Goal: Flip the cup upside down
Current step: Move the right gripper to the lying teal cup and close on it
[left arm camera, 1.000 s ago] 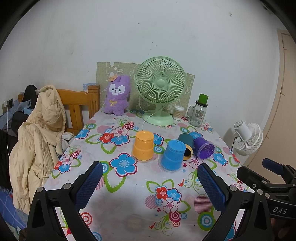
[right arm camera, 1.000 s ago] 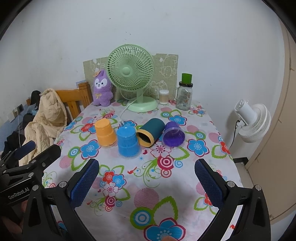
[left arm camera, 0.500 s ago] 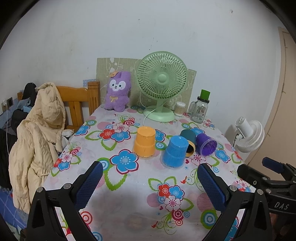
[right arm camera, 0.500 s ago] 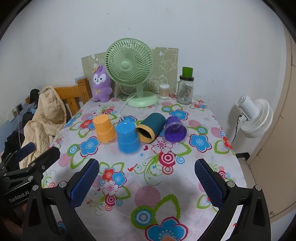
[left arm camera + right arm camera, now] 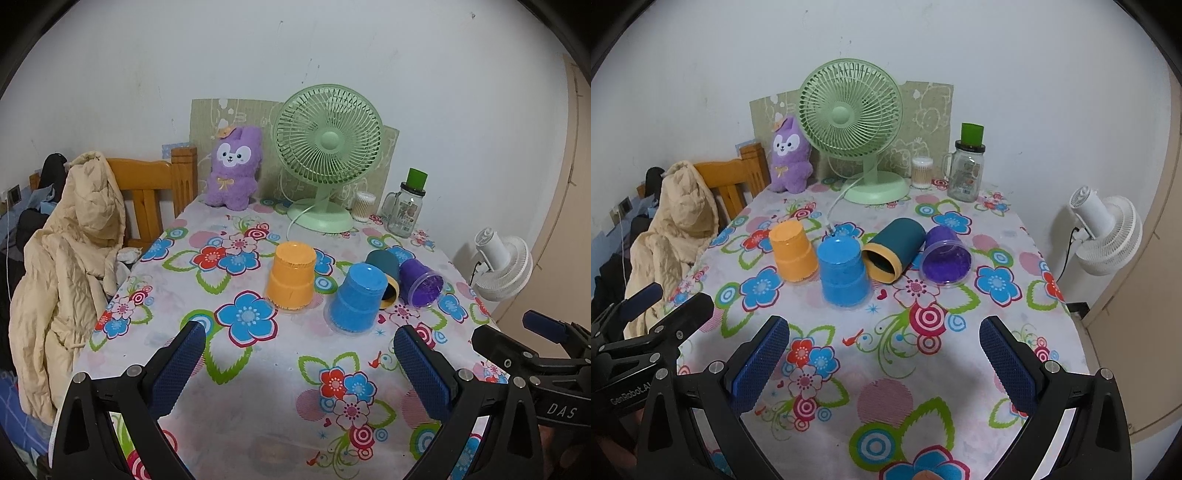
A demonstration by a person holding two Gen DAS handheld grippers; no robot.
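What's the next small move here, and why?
Probably ease the right gripper forward toward the purple cup, jaws kept open. The orange cup and blue cup already stand mouth down, while the purple cup and the teal cup lie on their sides. Both grippers are open, holding nothing, short of the cups; purple lies on the right side.
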